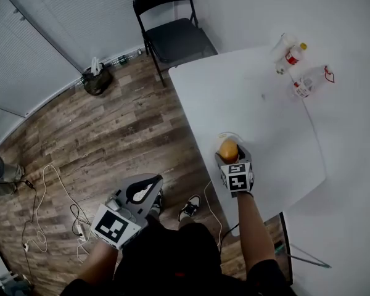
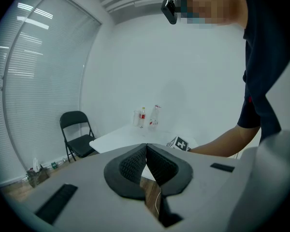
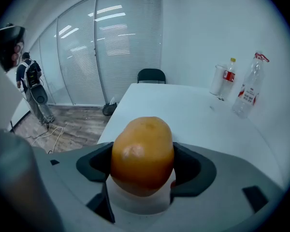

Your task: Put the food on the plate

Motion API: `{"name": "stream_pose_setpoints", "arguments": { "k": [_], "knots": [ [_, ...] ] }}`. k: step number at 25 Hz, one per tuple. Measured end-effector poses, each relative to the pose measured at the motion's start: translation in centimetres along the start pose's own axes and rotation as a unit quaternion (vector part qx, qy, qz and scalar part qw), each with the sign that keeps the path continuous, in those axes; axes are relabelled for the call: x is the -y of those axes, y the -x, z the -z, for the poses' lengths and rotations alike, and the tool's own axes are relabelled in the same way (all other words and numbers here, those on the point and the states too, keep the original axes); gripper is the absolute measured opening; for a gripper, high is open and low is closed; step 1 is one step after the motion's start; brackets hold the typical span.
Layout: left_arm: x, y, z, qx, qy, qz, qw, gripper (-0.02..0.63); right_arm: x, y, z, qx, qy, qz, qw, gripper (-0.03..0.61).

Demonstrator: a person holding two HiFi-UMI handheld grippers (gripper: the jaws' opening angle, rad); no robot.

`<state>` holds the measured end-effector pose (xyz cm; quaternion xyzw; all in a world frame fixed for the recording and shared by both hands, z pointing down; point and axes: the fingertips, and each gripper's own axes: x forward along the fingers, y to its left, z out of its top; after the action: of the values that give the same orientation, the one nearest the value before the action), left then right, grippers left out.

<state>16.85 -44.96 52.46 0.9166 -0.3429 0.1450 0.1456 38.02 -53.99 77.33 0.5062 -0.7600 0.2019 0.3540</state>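
An orange-brown rounded piece of food (image 1: 228, 150) sits between the jaws of my right gripper (image 1: 229, 147), which is shut on it. Just under it, at the near left edge of the white table (image 1: 265, 116), I see the pale rim of a white plate (image 1: 222, 136). In the right gripper view the food (image 3: 142, 156) fills the gap, both pads press its sides, and the plate (image 3: 135, 204) shows below it. My left gripper (image 1: 140, 192) hangs off the table over the wooden floor. Its jaws (image 2: 146, 151) are shut with nothing between them.
Two plastic bottles (image 1: 294, 54) (image 1: 309, 81) and a clear cup (image 1: 281, 47) stand at the table's far right corner. A black folding chair (image 1: 172, 36) is at the far end. Cables (image 1: 49, 190) and a bag (image 1: 97, 79) lie on the floor at left.
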Motion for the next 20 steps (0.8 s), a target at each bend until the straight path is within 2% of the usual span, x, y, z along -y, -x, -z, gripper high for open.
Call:
{"name": "stream_pose_setpoints", "arguments": {
  "k": [4, 8, 12, 16, 20],
  "knots": [
    [-0.4, 0.5, 0.5, -0.005, 0.007, 0.001, 1.0000, 0.023, -0.2, -0.3, 0.0, -0.012, 0.000, 0.008, 1.000, 0.374],
    [-0.6, 0.1, 0.8, -0.010, 0.004, 0.004, 0.9999, 0.023, -0.4, -0.8, 0.1, -0.025, -0.007, -0.006, 1.000, 0.376],
    [-0.5, 0.3, 1.0, -0.013, 0.003, 0.011, 0.9999, 0.023, -0.5, -0.5, -0.4, -0.013, -0.022, -0.013, 1.000, 0.381],
    [-0.3, 0.7, 0.8, -0.011, -0.002, 0.020, 0.9997, 0.023, -0.7, 1.6, -2.3, 0.021, -0.039, -0.013, 0.999, 0.400],
    [-0.1, 1.3, 0.0, 0.001, -0.006, 0.029, 0.9996, 0.023, -0.7, 7.1, -6.3, 0.107, -0.079, 0.002, 0.991, 0.405]
  ]
}}
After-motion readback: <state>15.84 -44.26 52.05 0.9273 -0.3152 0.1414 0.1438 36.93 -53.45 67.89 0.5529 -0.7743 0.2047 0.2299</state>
